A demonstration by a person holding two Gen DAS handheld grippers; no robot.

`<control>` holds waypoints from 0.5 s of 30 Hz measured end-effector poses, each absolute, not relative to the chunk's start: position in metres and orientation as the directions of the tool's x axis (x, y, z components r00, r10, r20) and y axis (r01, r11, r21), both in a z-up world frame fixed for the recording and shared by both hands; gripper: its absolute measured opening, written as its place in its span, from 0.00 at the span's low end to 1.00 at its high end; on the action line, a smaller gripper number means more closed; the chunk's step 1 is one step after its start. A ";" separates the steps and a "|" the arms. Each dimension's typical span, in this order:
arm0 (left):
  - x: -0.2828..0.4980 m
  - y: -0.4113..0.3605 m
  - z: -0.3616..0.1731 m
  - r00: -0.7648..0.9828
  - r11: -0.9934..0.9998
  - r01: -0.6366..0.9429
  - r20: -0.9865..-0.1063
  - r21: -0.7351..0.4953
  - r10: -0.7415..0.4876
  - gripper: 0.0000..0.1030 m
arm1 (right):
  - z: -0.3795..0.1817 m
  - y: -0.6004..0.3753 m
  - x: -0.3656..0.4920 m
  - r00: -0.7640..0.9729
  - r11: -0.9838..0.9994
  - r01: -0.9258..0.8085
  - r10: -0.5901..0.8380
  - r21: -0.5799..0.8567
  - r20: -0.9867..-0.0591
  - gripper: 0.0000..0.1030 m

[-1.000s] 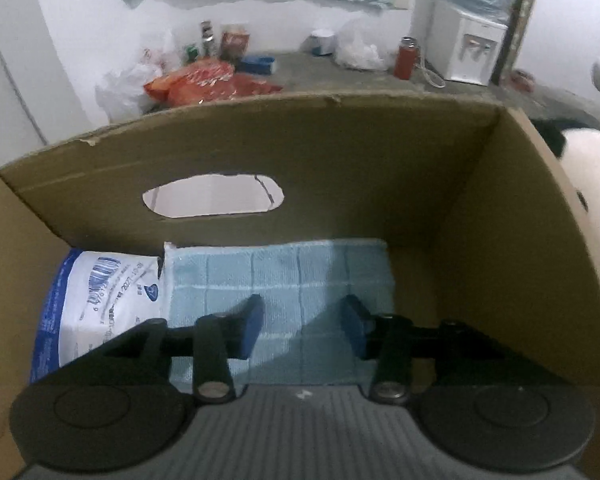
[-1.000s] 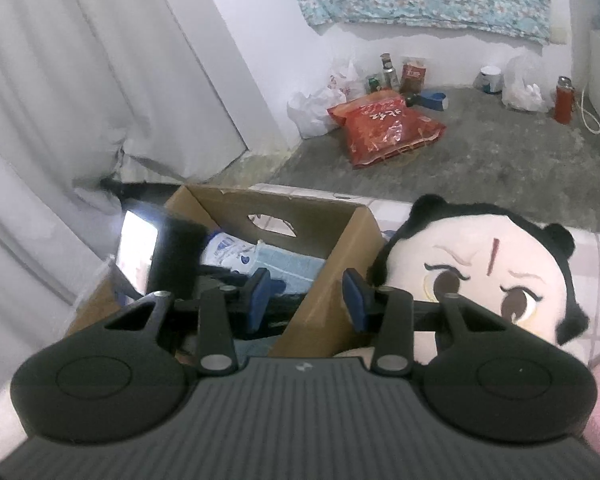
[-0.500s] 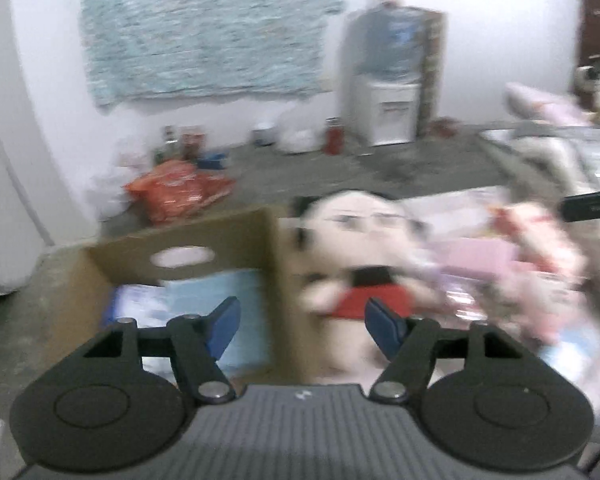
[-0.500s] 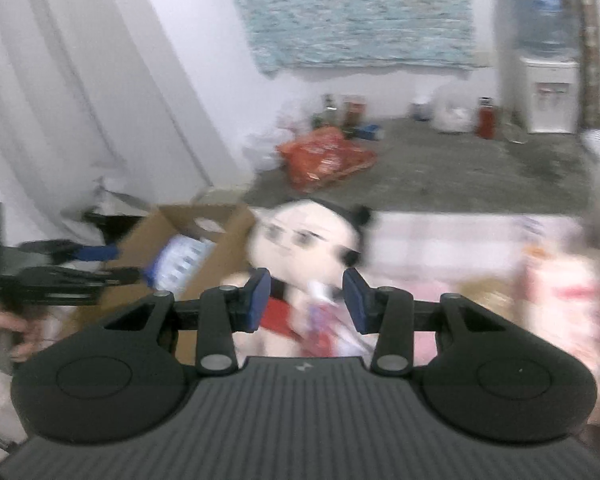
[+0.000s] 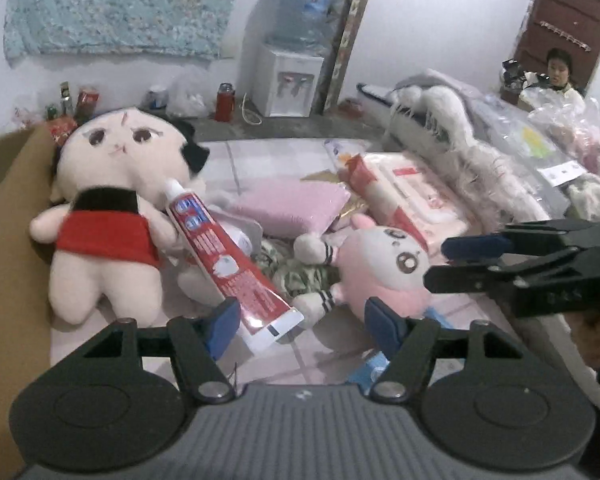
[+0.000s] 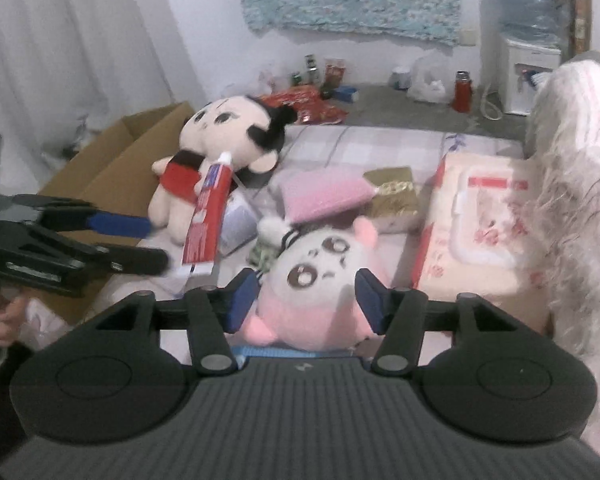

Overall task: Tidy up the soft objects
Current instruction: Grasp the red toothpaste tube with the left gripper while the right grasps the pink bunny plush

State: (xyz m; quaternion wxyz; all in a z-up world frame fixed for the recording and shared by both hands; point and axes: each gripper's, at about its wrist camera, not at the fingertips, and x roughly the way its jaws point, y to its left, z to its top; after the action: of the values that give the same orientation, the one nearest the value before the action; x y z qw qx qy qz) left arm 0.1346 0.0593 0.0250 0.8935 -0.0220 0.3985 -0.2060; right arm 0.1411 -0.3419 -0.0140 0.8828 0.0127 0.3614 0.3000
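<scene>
Cardboard box (image 6: 112, 168) at left edge, now behind both grippers, which have swung to the toy pile. Big doll (image 5: 112, 208) upper left. Right gripper (image 6: 304, 300) opening around pink plush (image 6: 320, 280), untouched; left gripper (image 5: 300, 322) wide, empty, near toothpaste (image 5: 228, 264).

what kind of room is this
Probably a lived-in room in a home, perhaps a bedroom. Plush toys lie on a checked sheet, a water dispenser stands by the wall, and snack bags sit on the bare floor.
</scene>
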 end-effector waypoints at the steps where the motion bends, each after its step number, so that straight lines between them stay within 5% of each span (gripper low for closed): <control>1: 0.135 0.056 0.020 0.611 0.924 0.334 -0.704 -0.186 -0.363 0.68 | -0.016 -0.339 0.142 0.560 0.816 -0.528 0.544 0.237 -0.625 0.62; 6: 0.145 0.057 0.006 0.696 0.965 0.232 -0.673 -0.120 -0.251 0.81 | -0.027 -0.324 0.152 0.581 0.812 -0.549 0.543 0.200 -0.606 0.72; 10: 0.158 0.068 0.002 0.731 0.977 0.171 -0.649 -0.126 -0.212 0.81 | -0.034 -0.315 0.161 0.612 0.819 -0.542 0.538 0.188 -0.580 0.82; 15: 0.176 0.070 -0.002 0.726 0.972 0.167 -0.647 -0.162 -0.233 0.66 | -0.037 -0.306 0.172 0.645 0.861 -0.489 0.466 0.143 -0.606 0.83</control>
State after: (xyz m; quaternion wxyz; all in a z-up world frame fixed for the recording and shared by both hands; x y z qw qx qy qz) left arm 0.1764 0.0700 -0.0023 0.9277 -0.0464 0.3543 -0.1077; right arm 0.1720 -0.3060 -0.0367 0.9067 -0.0168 0.3291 0.2633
